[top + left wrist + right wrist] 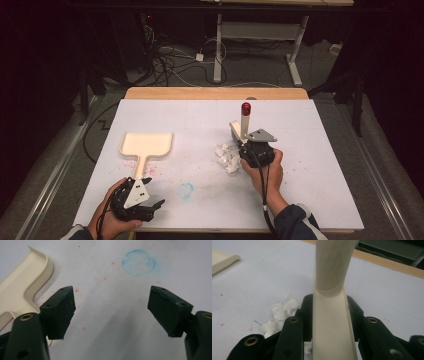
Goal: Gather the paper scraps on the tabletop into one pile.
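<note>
While the right gripper [248,145] pinches the cream brush handle [331,315], sweep the crumpled paper scraps [226,156] leftward toward the dustpan [146,144] at mid-left. Left gripper [145,200], fingers spread and empty, should grip the dustpan handle first.

High view: fixed above the near edge of the desk [320,200], facing forward and down, far enough to take in the whole white top and the floor beyond.

Left gripper view: riding low, close to the surface, looking along two spread fingers [60,312] past the cream dustpan [25,285].

Right gripper view: very near, looking along a cream brush handle [332,315] toward the far edge.

Shared with high view: dustpan [146,144], crumpled paper [227,156].
</note>
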### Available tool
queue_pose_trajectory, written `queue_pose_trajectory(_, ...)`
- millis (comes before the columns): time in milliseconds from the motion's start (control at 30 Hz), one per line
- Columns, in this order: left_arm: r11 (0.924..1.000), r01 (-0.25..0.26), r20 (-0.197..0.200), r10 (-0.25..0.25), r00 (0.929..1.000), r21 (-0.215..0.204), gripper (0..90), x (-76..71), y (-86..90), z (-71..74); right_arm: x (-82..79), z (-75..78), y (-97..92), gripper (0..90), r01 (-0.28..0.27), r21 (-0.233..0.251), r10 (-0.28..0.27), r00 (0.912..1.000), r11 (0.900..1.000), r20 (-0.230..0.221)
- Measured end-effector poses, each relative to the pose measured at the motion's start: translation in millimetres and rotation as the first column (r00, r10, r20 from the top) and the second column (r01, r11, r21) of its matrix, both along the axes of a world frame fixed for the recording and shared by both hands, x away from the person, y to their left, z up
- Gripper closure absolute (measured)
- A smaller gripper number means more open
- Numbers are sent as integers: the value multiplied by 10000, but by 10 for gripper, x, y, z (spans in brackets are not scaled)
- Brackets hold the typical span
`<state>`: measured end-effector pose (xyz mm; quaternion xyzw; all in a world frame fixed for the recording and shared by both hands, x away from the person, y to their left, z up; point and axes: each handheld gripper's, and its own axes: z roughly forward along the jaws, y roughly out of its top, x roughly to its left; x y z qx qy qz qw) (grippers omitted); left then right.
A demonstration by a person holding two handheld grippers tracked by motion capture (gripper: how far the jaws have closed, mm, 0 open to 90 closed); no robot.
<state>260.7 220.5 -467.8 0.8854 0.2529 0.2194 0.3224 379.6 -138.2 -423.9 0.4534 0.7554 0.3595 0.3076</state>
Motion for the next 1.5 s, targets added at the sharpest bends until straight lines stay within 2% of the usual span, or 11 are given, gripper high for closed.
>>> queue_pose_trajectory(133,10000,12,0,-12,10000,3,215,-1,-7,0,-30,80,-60,677,-59,53,57,9996,10000,270)
queue_pose_trajectory(333,10000,-6,19,6,10000,64,215,1,-8,2,-56,187,-174,676,-218,532,195,9989,9983,437)
queue_pose_trajectory(500,10000,-38,52,38,10000,16,215,-2,4,9,-130,316,-271,676,-1323,839,1266,9895,9876,701)
queue_pose_trajectory(667,10000,-28,52,28,10000,18,215,-9,5,10,-261,424,-303,677,-3105,708,3044,9487,9479,852)
queue_pose_trajectory(767,10000,-39,55,39,10000,-2,215,-5,12,11,-353,430,-297,677,-3728,677,3681,9269,9254,734)
queue_pose_trajectory(833,10000,-48,73,48,10000,7,215,-5,11,13,-400,428,-302,676,-4164,866,4120,9089,9051,639)
queue_pose_trajectory(1067,9999,-103,103,103,9999,-20,215,-6,12,22,-553,383,-297,677,-5198,669,5182,8543,8517,405)
queue_pose_trajectory(1200,9999,-112,86,112,9999,29,215,-7,6,19,-619,297,-291,677,-5838,702,5842,8114,8088,165)
queue_pose_trajectory(1400,9999,-120,65,120,9999,3,215,-2,6,18,-621,116,-222,677,-6727,534,6745,7379,7380,-247)
queue_pose_trajectory(1467,9999,-118,73,118,9999,12,215,-1,4,17,-577,47,-195,677,-6845,445,6859,7267,7277,-388)
queue_pose_trajectory(1500,9999,-112,78,112,9999,9,215,-3,3,18,-551,13,-187,677,-6838,515,6857,7263,7279,-474)
